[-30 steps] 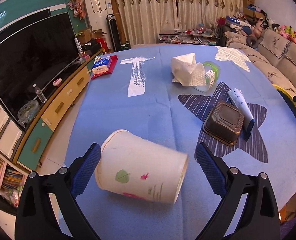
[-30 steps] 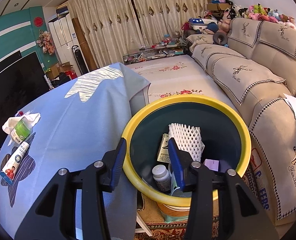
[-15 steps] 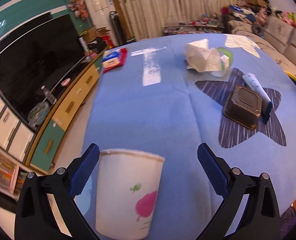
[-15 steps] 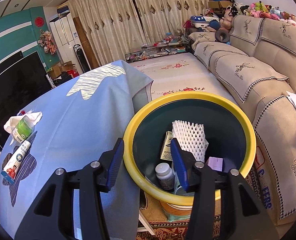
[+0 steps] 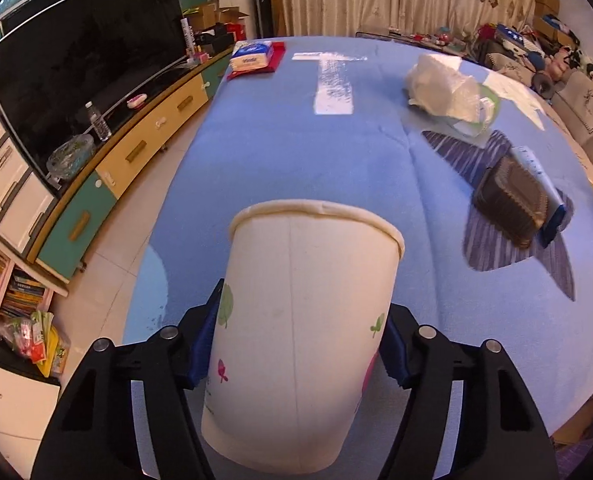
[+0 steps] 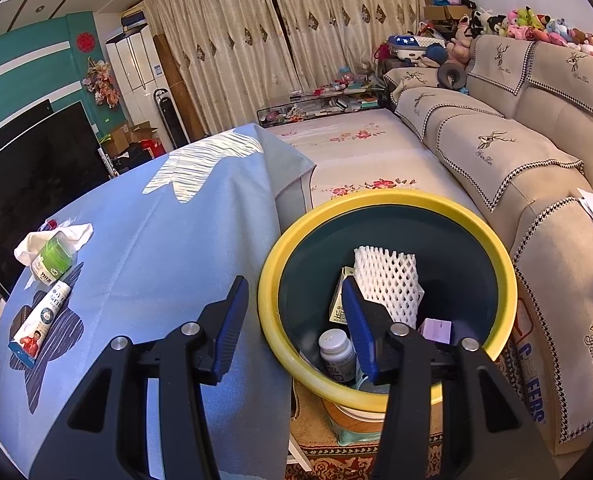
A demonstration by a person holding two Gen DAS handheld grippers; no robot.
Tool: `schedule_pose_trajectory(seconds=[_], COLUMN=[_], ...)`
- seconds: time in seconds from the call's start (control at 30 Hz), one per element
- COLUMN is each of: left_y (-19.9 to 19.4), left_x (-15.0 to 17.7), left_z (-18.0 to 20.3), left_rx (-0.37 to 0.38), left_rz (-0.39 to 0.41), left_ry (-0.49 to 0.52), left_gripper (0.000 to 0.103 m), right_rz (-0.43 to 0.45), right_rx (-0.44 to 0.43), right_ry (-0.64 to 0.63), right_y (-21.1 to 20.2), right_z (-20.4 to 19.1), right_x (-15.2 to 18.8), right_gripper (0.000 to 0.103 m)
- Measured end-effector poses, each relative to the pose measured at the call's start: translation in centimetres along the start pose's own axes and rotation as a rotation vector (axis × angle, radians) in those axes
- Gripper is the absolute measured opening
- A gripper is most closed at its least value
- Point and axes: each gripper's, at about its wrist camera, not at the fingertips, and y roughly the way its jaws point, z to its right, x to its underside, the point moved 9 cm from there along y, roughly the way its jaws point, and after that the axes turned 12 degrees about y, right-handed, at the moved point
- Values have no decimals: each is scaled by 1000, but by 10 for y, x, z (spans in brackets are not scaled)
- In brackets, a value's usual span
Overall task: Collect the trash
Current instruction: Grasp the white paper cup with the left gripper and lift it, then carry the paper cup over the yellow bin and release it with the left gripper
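Cup: the white paper cup (image 5: 300, 344) with leaf and flower prints stands upright between my left claw's pads, above the blue tablecloth (image 5: 296, 152).
Bin: my yellow-rimmed bin (image 6: 384, 200) sits just beside that tablecloth's edge, holding white foam netting (image 6: 386, 280).

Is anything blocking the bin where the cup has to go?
Nothing visible covers it. The bin is open on top, beside the table, with trash only at its bottom. The left gripper holds the cup.

Living room, warm indoor light. Beige patterned curtains (image 6: 256, 40) cover the far wall. Teal wall (image 6: 24, 64) behind a large dark TV (image 5: 80, 80) on a yellow-and-teal cabinet (image 5: 136, 140). Beige sofa (image 6: 516, 140) along the opposite side, plush toys on its backrest. Pale tiled floor (image 5: 128, 232).
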Motion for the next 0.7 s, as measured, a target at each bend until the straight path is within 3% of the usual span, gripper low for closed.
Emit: schedule_pose_trajectory(seconds=[0.1,0.3,0.43,0.7], left_y=[-11,-28,-34,-43], left_x=[-16,-80,-130,-198], left_z=[15,73,145,307], left_rx=[22,110,220,456], left_rz=[42,148,206,262], left_ry=[29,154,269,482], left_gripper=[65,65,65,66], right_rz=[19,48,63,103], right_rx=[6,43,86,167], right_ry=[11,30,42,118], right_y=[-7,-21,-26,-38], right_z=[5,24,44,92], right_x=[-5,-13,-16,-24], right_gripper=[46,46,46,46])
